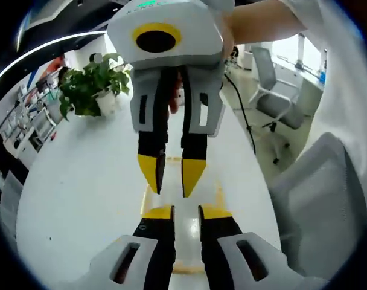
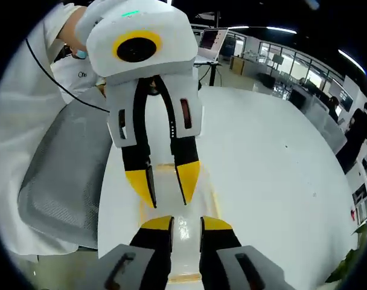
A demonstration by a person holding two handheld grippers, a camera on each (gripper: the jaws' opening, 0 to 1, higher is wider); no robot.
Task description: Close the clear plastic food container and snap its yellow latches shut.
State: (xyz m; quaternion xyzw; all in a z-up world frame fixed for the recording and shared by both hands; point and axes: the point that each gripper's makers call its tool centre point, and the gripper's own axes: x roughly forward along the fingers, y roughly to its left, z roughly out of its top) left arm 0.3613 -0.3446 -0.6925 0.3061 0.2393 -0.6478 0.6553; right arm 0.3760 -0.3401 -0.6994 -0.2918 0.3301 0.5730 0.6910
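The clear plastic food container (image 1: 187, 238) lies flat on the white table (image 1: 81, 199), its yellow-edged rim (image 1: 146, 200) showing around my jaws. In the left gripper view my left gripper (image 1: 186, 212) hovers over its lid, jaws a little apart with only the lid seen between them. My right gripper (image 1: 171, 178) faces it from the far side, tips pointing down at the container, also slightly open. In the right gripper view the container (image 2: 185, 238) sits under my right gripper (image 2: 186, 223), with the left gripper (image 2: 165, 186) opposite.
A potted plant (image 1: 90, 84) stands at the table's far end. A grey mesh chair (image 1: 319, 193) (image 2: 63, 175) sits close beside the table, with an office chair (image 1: 274, 90) farther off. A person's white sleeve (image 2: 14, 109) and a black cable (image 1: 241, 109) lie near.
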